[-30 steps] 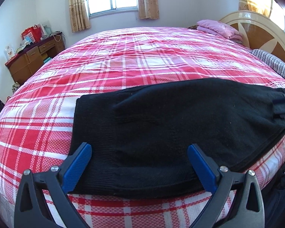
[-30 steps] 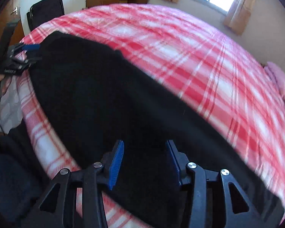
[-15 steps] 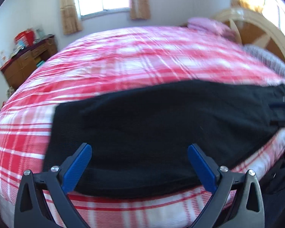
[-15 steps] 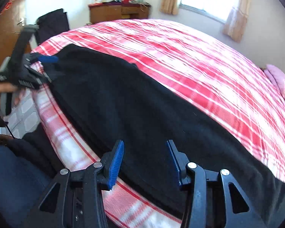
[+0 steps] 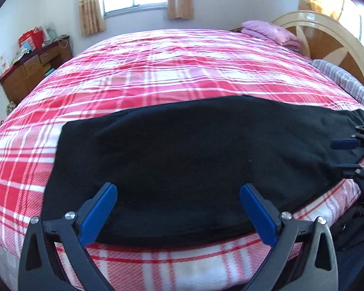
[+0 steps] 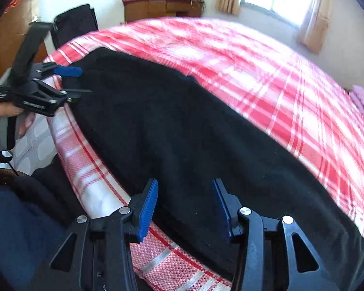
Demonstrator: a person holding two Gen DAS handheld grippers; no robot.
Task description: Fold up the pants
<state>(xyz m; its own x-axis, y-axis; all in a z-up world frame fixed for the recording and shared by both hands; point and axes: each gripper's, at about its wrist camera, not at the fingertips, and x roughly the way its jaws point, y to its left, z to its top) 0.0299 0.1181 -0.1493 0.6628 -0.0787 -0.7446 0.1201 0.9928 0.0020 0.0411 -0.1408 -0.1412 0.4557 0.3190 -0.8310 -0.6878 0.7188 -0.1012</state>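
Black pants (image 5: 186,160) lie flat along the near edge of a bed with a red and white plaid cover (image 5: 172,72). My left gripper (image 5: 179,208) is open and empty, its blue pads over the left end of the pants. My right gripper (image 6: 184,206) is open and empty over the other end of the pants (image 6: 182,133). The right gripper also shows at the right edge of the left wrist view (image 5: 349,155). The left gripper shows in the right wrist view (image 6: 72,82), held by a hand at the far end of the pants.
A wooden dresser (image 5: 34,70) with clutter stands left of the bed. A pink folded cloth (image 5: 271,31) lies near the wooden headboard (image 5: 327,41). A dark chair (image 6: 75,24) stands by the bed's far corner. The person's dark clothing (image 6: 24,230) is close to the bed edge.
The pants now lie flatter and more stretched out, with the earlier fold line gone. Both grippers have drawn back a little toward the bed edge and stay open.
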